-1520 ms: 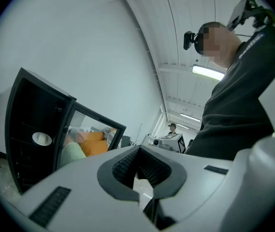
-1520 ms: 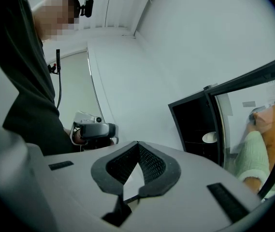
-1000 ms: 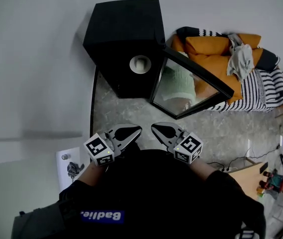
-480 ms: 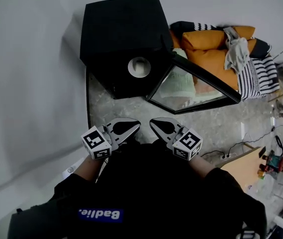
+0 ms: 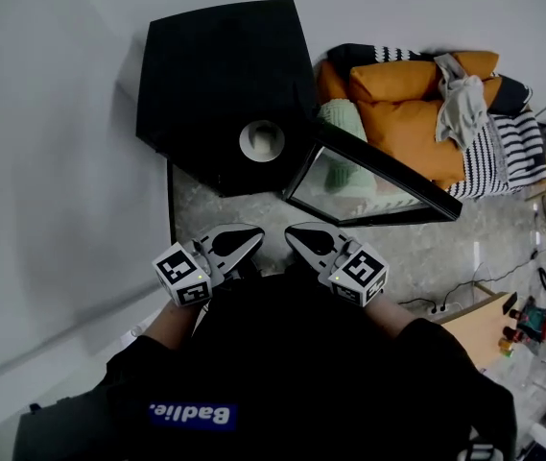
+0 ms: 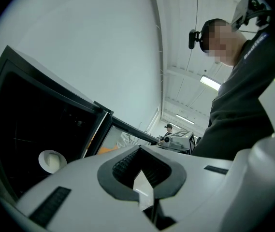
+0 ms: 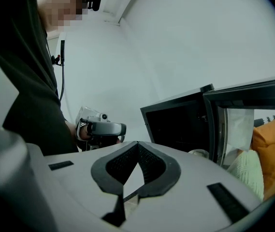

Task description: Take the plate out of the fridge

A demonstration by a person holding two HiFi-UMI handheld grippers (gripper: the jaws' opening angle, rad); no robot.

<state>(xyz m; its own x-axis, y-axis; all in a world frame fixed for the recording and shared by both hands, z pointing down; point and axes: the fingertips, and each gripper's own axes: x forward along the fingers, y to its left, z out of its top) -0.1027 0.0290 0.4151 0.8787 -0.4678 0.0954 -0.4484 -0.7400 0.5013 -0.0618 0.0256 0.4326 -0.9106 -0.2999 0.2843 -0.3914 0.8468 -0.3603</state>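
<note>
The left gripper (image 5: 249, 237) and right gripper (image 5: 296, 235) are side by side near the person's body. Both have their jaws pressed together on nothing, probably because nothing is within reach yet. Ahead of the tips is the black fridge (image 5: 215, 75), its glass door (image 5: 368, 176) swung open. The white plate (image 5: 262, 140) is exposed inside, well apart from both jaws.

Orange cushions (image 5: 416, 113) — grey cloth (image 5: 460, 99) on top
</note>
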